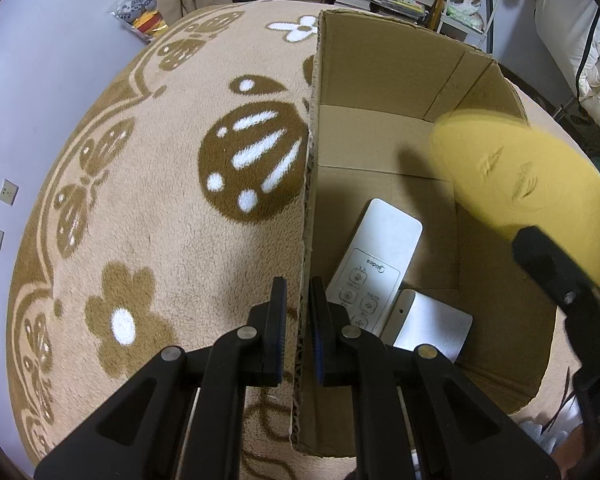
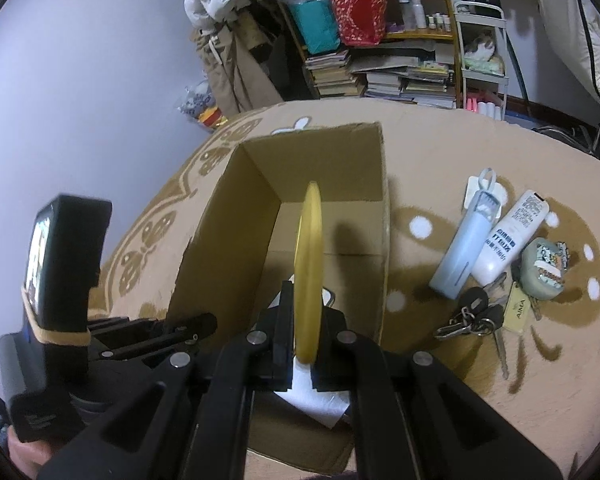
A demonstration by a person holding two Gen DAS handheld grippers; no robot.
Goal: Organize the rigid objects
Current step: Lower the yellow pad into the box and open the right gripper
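Your right gripper point(image 2: 303, 344) clamps the yellow disc point(image 2: 310, 264) by its rim, edge-on above the open cardboard box point(image 2: 324, 160); it looks stiff, light and smooth, so keep the pinch near the edge. Your left gripper point(image 1: 299, 316) is closed on the box wall, above the white remote point(image 1: 374, 256) inside.

black left tool point(image 1: 298, 300), silver rivets; black right tool point(image 2: 302, 312)
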